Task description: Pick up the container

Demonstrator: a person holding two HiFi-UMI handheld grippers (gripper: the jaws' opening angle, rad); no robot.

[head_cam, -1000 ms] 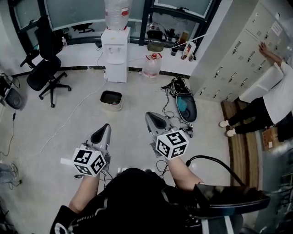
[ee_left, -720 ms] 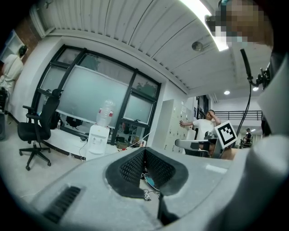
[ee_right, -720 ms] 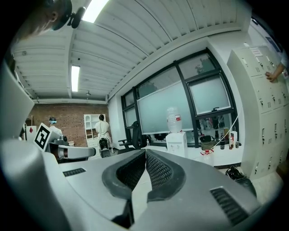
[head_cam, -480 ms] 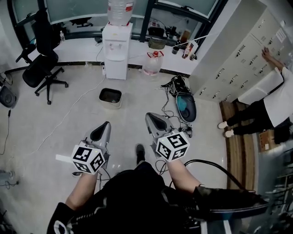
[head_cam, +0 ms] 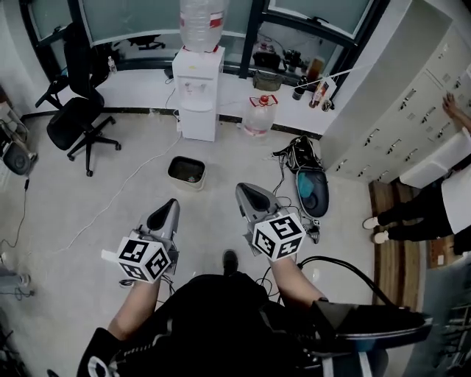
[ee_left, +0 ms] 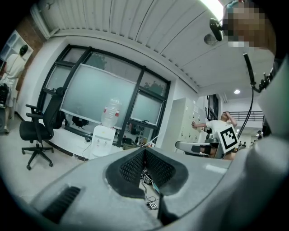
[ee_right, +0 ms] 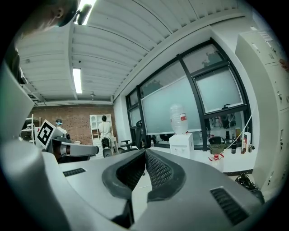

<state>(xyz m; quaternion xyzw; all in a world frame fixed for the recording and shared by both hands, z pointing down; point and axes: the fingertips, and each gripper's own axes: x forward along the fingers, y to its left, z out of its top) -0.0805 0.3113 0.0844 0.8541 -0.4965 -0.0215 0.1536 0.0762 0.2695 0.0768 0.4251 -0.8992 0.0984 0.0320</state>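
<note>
With the left gripper (head_cam: 168,210) and right gripper (head_cam: 249,195) both pinched shut and empty at lower centre, jaws should be opened wide before the container (head_cam: 186,171), on the floor (head_cam: 228,162) above them, is reached and its rim clamped.

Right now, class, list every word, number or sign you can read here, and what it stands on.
No words or numbers can be read.
Red label on the water bottle: too blurred.
The lockers: any print too small.
One cube on the left tool, another cube on the right tool: square markers only, no letters.
</note>
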